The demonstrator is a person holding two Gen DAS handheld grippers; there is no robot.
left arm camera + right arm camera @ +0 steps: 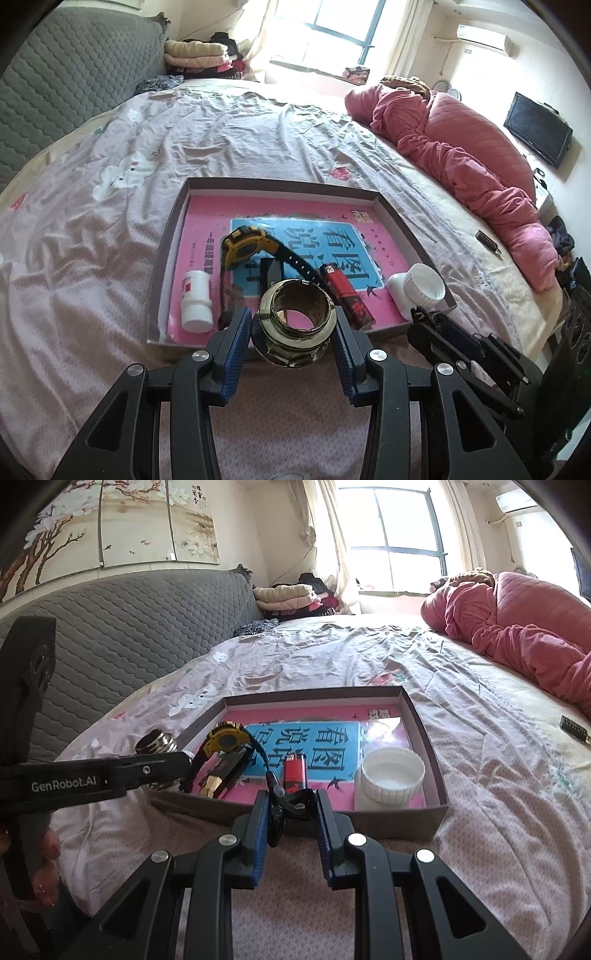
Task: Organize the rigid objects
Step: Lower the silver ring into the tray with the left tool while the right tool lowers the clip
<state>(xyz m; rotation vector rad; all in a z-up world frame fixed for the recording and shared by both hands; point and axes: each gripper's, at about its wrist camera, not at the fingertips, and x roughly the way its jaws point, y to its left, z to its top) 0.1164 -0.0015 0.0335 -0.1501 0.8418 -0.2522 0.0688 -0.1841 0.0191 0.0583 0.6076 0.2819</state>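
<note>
- Brass pipe fitting (293, 319) is clamped in the left tool (293, 325), above the tray's near edge (192, 341).
- Right tool (291, 808) pinches a black clip (291, 801) at the near wall.
- Open bedsheet (92, 258) lies left of the tray.

The left gripper (293, 325) holds a brass pipe fitting (293, 323) between its blue pads (236, 343), just above the near edge of a shallow cardboard tray (280, 184) on the bed (110, 221). In the tray lie a pink book (306, 210), a yellow watch (245, 249), a red lighter (345, 293), a small white bottle (195, 301) and a white jar (417, 288). The right gripper (419, 314) sits at the tray's near right corner
</note>
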